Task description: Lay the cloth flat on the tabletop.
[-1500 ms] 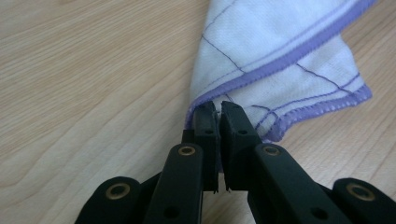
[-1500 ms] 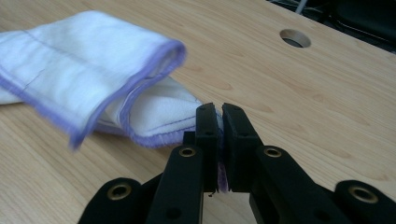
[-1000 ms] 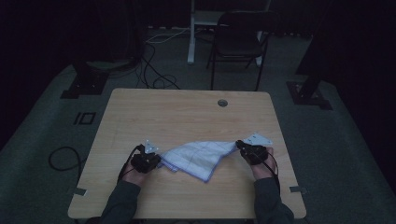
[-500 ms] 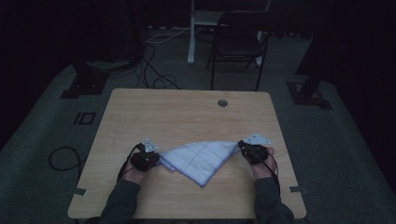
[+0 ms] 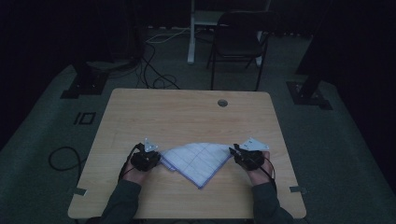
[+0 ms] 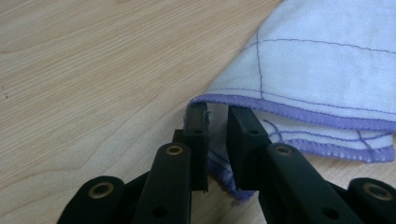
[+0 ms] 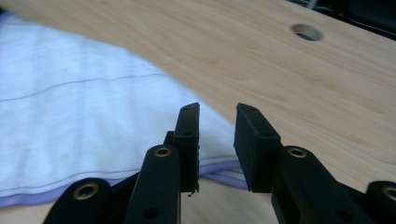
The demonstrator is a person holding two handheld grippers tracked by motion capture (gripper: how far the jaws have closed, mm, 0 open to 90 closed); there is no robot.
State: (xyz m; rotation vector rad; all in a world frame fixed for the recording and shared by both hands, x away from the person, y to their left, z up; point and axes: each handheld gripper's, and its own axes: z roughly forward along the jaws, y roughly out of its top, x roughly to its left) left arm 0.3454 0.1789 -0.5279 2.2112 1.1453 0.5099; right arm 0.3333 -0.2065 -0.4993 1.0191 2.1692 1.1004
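A white cloth (image 5: 198, 158) with purple stitched lines and a purple hem lies folded into a triangle on the wooden table (image 5: 187, 112), point toward the near edge. My left gripper (image 5: 159, 157) is at its left corner. In the left gripper view the jaws (image 6: 217, 116) have just been opening and stand a little apart, with the cloth's (image 6: 317, 60) hemmed corner loose between them. My right gripper (image 5: 232, 151) is at the right corner. Its jaws (image 7: 217, 112) have just been opening too, and stand apart over the cloth's (image 7: 70, 107) hem without pressing it.
A round cable hole (image 5: 222, 102) sits in the table's far right part, also seen in the right gripper view (image 7: 306, 31). Beyond the table stand a dark chair (image 5: 238, 42) and cables (image 5: 154, 79) on the floor. Bare wood surrounds the cloth.
The cloth, earlier held rumpled between both grippers, now lies flat as a neat triangle. Both hands have stayed almost where they were.
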